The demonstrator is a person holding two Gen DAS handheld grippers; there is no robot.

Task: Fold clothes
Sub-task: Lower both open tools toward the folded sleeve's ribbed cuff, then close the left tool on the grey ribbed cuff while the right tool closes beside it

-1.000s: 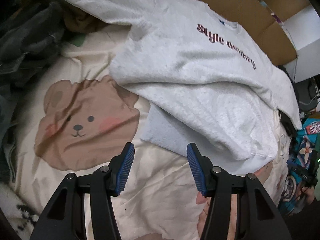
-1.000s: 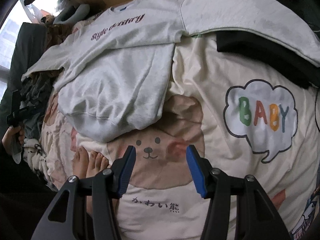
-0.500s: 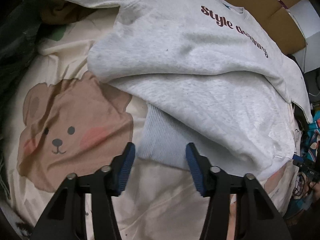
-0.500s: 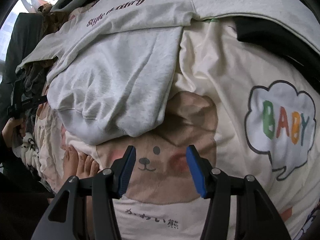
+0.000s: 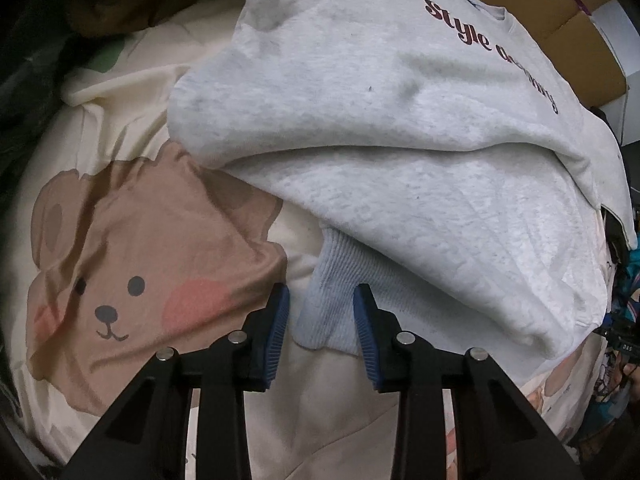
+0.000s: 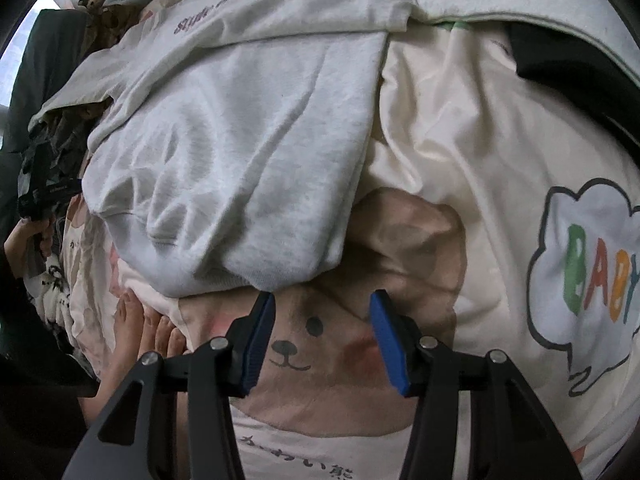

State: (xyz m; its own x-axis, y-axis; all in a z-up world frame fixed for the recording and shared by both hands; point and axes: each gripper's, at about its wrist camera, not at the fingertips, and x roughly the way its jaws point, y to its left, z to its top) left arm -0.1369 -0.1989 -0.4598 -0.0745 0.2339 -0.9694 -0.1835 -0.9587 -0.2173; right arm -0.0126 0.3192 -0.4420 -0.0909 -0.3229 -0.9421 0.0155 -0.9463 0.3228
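On a bear-print blanket (image 5: 132, 208) lies the sweatshirt (image 5: 392, 120). Left gripper (image 5: 320, 324) jaws closing astride its ribbed cuff (image 5: 324, 312), not yet gripping. Right gripper (image 6: 320, 328) parted, empty, just beside the hem (image 6: 224, 276).

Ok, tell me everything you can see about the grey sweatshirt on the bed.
The sweatshirt is pale heather grey, soft and fleecy-looking, with dark maroon lettering across the chest and ribbed hem and cuffs. It lies front up on a bear-print cover, its lower half doubled up so the hem faces the camera. One sleeve is folded across, its ribbed cuff between the pads of the left claw, which is closing. The right claw hangs over the cover just short of the hem, also closing, with no cloth inside.
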